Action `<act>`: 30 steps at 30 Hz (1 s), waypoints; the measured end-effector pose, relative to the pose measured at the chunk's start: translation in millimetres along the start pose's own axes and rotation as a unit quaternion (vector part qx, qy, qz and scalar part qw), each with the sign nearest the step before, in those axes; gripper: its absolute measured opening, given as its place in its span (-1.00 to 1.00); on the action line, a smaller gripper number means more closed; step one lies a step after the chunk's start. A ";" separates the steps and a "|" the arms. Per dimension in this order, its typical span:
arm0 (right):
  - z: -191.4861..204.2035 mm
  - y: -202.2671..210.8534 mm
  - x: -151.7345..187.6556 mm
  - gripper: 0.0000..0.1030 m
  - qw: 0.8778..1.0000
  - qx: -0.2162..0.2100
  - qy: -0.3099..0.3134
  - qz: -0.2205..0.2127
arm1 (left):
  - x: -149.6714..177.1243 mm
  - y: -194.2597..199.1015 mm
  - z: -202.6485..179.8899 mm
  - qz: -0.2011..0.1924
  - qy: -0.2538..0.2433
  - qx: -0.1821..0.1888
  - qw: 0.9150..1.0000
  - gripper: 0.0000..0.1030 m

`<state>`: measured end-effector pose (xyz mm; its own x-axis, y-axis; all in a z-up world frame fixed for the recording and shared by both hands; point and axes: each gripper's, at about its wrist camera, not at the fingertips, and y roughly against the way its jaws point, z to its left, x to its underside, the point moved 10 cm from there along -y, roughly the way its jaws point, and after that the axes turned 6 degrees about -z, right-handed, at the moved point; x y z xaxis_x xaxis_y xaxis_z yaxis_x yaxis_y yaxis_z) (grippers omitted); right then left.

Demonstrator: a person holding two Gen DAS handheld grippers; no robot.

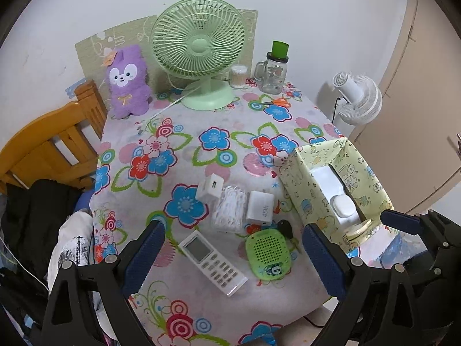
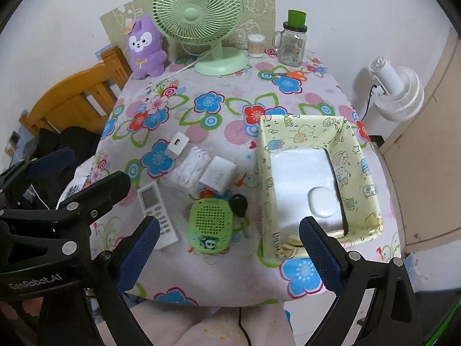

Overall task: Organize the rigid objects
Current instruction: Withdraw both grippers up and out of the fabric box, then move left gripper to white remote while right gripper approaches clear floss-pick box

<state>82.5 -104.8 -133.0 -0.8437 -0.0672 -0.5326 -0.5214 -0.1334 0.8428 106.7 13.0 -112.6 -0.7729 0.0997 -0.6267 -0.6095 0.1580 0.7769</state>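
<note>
On the flowered tablecloth lie a white remote [image 1: 211, 262] [image 2: 157, 210], a green perforated pouch [image 1: 268, 256] [image 2: 210, 222], a black key [image 1: 285, 227] [image 2: 239, 204], two white chargers [image 1: 259, 207] [image 1: 209, 187] [image 2: 217, 177] [image 2: 177, 145] and a clear bag of white bits [image 1: 229, 209] [image 2: 190, 170]. To their right stands a yellow patterned box [image 1: 305, 184] [image 2: 265, 173]; inside it a white oval case [image 1: 343, 206] [image 2: 324, 201] rests on a white pack. My left gripper [image 1: 233, 226] hovers open above the remote. My right gripper [image 2: 229, 222] is open near the table's front edge, over the pouch. Both are empty.
At the back stand a green fan [image 1: 198, 49], a purple plush [image 1: 128, 80], a glass jar with a green lid [image 1: 273, 72] and a swab tub [image 1: 239, 76]. Orange scissors [image 1: 278, 102] lie nearby. A wooden chair [image 1: 52, 150] is left; a white floor fan [image 1: 360, 98] is right.
</note>
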 end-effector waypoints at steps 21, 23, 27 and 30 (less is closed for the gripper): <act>13.7 -31.6 -22.5 0.91 0.998 -0.017 0.058 0.026 | 12.4 -14.7 60.9 0.036 0.082 -0.071 0.993 0.89; 11.3 -36.7 -28.3 0.91 0.997 -0.025 0.062 0.030 | 12.6 -18.3 63.4 0.040 0.093 -0.080 0.992 0.89; 7.5 -45.2 -39.9 0.91 0.996 -0.037 0.074 0.032 | 15.5 -26.3 64.7 0.050 0.111 -0.099 0.988 0.89; 9.6 -54.6 -47.8 0.91 0.994 -0.049 0.090 0.032 | 19.1 -33.1 64.8 0.053 0.128 -0.108 0.985 0.89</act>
<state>150.1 -84.8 -152.8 -0.8337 -0.2530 -0.4908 -0.4452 -0.2178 0.8685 123.6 73.4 -154.2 -0.8367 -0.1501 -0.5267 -0.5249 -0.0545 0.8494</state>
